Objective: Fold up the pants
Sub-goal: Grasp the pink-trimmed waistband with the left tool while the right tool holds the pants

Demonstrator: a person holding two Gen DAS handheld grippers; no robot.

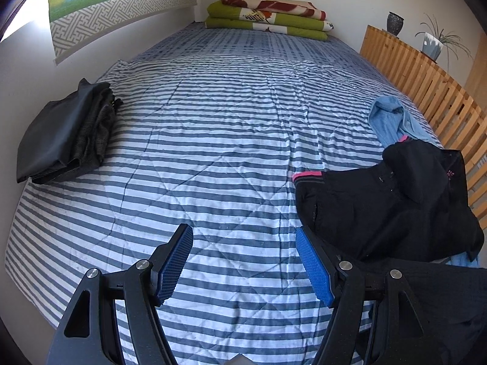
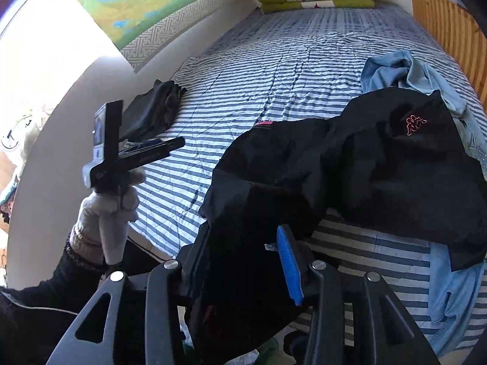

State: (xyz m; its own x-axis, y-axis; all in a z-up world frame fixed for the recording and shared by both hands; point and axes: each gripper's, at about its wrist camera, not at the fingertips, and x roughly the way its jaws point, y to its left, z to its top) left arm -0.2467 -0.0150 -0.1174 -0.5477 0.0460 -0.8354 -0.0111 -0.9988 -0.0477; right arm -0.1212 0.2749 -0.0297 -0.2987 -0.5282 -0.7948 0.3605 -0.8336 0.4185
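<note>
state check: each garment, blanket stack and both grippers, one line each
black pants: unfolded, crumpled on the bed, one end in the right gripper
light blue garment: crumpled, partly under the black pants
dark folded clothes: folded, stacked
blankets: folded, stacked
left gripper: open, empty
right gripper: shut on black pants

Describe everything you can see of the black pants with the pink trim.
The black pants are unfolded and rumpled, of soft matte fabric, with a pink waistband stripe and a small pink logo. They lie on the striped bedspread, partly over a light blue garment. One end rises between the right tongs, which grip it.
</note>
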